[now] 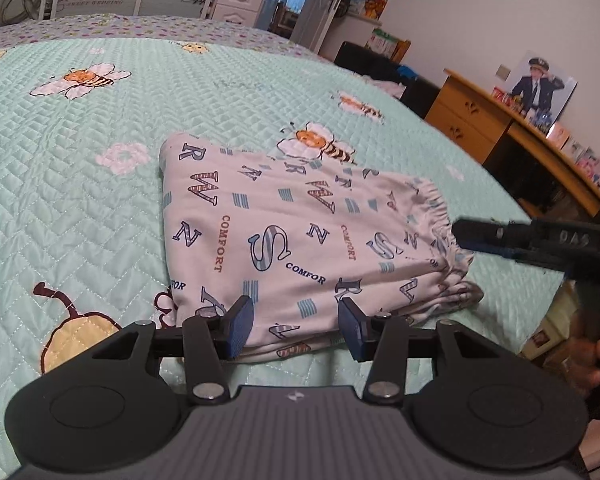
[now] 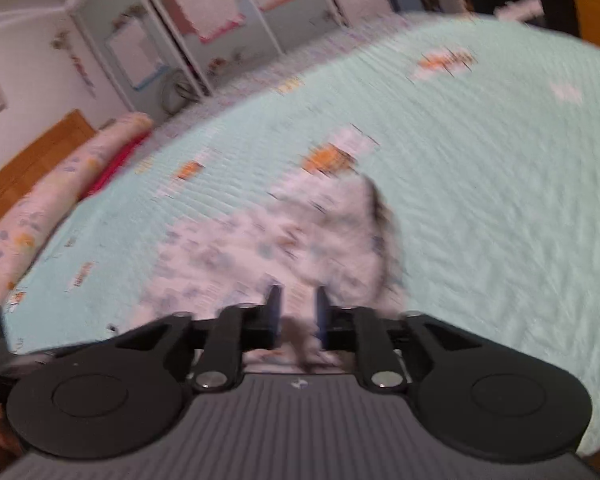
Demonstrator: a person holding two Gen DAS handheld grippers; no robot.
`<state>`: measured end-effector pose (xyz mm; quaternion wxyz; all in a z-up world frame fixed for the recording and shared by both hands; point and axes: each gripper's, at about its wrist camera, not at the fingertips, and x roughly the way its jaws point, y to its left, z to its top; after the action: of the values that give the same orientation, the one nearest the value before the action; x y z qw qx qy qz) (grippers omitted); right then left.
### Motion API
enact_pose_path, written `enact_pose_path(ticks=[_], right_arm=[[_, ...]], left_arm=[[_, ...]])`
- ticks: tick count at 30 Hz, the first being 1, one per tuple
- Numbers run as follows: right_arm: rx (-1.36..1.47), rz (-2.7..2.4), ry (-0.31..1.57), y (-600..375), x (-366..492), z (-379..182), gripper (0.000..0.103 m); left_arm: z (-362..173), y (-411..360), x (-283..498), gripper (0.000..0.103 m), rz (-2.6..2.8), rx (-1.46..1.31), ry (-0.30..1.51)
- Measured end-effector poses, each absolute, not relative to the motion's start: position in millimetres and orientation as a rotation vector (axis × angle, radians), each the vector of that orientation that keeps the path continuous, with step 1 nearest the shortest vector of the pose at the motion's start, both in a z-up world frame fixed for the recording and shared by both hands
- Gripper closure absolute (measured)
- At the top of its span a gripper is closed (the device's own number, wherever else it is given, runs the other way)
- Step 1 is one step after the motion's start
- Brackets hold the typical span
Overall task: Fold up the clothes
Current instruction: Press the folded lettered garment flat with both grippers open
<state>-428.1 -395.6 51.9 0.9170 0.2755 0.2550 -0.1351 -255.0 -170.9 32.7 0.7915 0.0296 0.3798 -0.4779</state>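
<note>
Near the quilt's (image 1: 80, 184) edge, folded garment (image 1: 300, 240), apparently between parted hand-held grippers.

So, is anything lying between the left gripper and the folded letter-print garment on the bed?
Nothing visible. The left gripper sits right at the near edge of the folded garment, jaws apart, with only the quilt around it. The right gripper is off at the elastic end.

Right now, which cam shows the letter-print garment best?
Left wrist: the folded letter-print garment lies sharp and almost whole on the bedspread, elastic waistband at right. Right wrist shows the garment only as a motion-blurred pale patch, print unreadable.
</note>
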Motion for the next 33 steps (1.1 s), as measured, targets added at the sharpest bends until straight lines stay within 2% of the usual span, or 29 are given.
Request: enact_pose_path(ticks=[2, 4, 5, 6, 12, 14, 21, 27, 30, 33], right_arm=[[0.570, -0.287, 0.540, -395.0, -424.5, 46.5, 0.064], [0.582, -0.312, 0.587, -396.8, -421.9, 38.1, 0.066], [0.586, -0.326, 0.605, -396.8, -423.0, 37.4, 0.072], [0.589, -0.340, 0.623, -396.9, -424.2, 36.7, 0.072], [0.546, -0.335, 0.627, -379.2, -421.8, 66.1, 0.067], [0.532, -0.316, 0.610, -372.8, -415.0, 70.1, 0.059], [0.584, -0.336, 0.721, -370.0, -387.6, 41.3, 0.059], [0.587, -0.345, 0.722, -363.9, -394.2, 59.3, 0.058], [0.582, -0.351, 0.720, -360.8, -397.9, 55.4, 0.052], [0.574, -0.357, 0.732, -357.3, -399.8, 45.3, 0.051]], left_arm=[[34.0, -173.2, -255.2, 0.053, -1.021, 0.078, 0.825], [34.7, -175.4, -255.2, 0.053, -1.018, 0.091, 0.835], [35.3, -175.8, -254.8, 0.053, -1.015, 0.095, 0.839], [35.4, -176.1, -254.6, 0.053, -1.014, 0.100, 0.841], [35.6, -178.4, -254.5, 0.053, -1.012, 0.127, 0.853], [36.2, -179.8, -254.1, 0.053, -1.013, 0.137, 0.861], [37.5, -183.9, -250.0, 0.053, -1.012, 0.148, 0.898], [38.9, -186.9, -247.7, 0.053, -1.009, 0.158, 0.926], [38.5, -187.4, -248.5, 0.053, -1.001, 0.161, 0.932], [38.1, -188.1, -250.1, 0.053, -0.990, 0.165, 0.934]])
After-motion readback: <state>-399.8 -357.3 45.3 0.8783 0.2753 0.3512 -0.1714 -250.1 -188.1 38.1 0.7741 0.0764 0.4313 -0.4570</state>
